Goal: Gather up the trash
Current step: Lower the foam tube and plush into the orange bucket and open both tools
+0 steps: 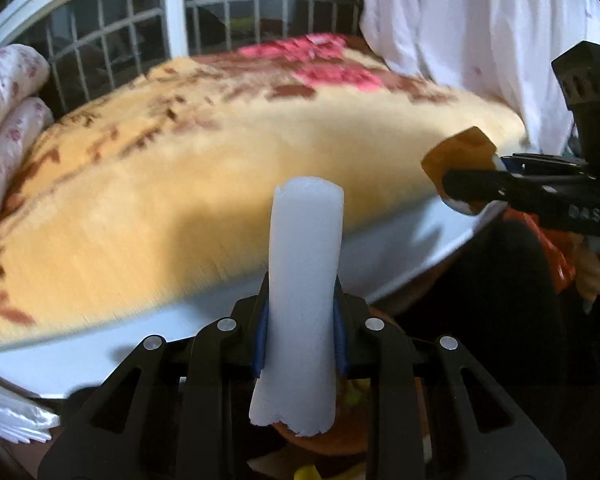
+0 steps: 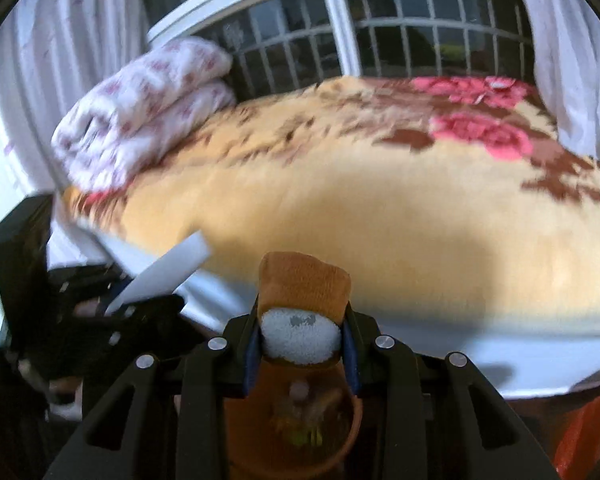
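Two pieces of trash are in hand above the bed (image 2: 380, 216), whose yellow flowered blanket fills mid-frame. An orange bin (image 2: 292, 420) sits at lower centre, under both grippers. Releasing off-centre could drop either piece beside the bin, I judge. The left gripper (image 1: 300, 320) is clamped narrow on a white paper tube (image 1: 304, 280), held upright. The right gripper (image 2: 302, 336) grips a brown-and-white sponge-like wad (image 2: 304, 300), partly closed.
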`<state>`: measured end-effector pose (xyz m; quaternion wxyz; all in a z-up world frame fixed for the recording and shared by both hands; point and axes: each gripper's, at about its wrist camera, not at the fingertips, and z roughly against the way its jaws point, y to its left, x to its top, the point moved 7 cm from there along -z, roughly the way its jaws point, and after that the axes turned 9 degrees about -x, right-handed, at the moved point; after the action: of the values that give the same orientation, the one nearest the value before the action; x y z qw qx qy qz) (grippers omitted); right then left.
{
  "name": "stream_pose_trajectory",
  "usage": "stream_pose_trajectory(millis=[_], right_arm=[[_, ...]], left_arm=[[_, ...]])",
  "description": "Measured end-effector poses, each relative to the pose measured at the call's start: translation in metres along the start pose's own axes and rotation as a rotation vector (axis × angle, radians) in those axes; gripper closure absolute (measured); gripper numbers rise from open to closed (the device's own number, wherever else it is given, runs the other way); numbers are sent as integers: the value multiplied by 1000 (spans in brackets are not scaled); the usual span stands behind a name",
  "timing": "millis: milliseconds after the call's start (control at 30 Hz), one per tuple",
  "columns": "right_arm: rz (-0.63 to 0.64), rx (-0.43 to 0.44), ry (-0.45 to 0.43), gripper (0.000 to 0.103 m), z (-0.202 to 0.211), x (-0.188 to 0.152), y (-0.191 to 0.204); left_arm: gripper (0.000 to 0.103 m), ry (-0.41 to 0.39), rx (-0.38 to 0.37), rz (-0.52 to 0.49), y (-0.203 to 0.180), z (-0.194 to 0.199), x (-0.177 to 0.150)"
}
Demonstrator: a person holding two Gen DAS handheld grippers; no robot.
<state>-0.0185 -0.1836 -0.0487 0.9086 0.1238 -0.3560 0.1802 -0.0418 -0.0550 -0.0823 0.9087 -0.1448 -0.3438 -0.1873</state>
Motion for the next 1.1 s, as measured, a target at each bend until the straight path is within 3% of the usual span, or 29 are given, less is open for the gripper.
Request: stream_pose_trajectory(millis=[200, 400, 667, 867, 1100], right_arm=[[53, 9, 191, 70, -35, -70, 7], [83, 30, 304, 70, -82, -103, 19], [122, 19, 526, 70, -145, -143, 25], [135, 39, 642, 70, -170, -161, 26], [138, 38, 704, 70, -185, -172, 28]], left_arm=[[78, 189, -26, 6, -4, -38, -58], [78, 407, -3, 28, 3, -92, -99], [78, 630, 28, 84, 20, -150, -143], [77, 754, 25, 117, 29, -174, -167], [77, 816, 20, 151, 33, -184, -180]])
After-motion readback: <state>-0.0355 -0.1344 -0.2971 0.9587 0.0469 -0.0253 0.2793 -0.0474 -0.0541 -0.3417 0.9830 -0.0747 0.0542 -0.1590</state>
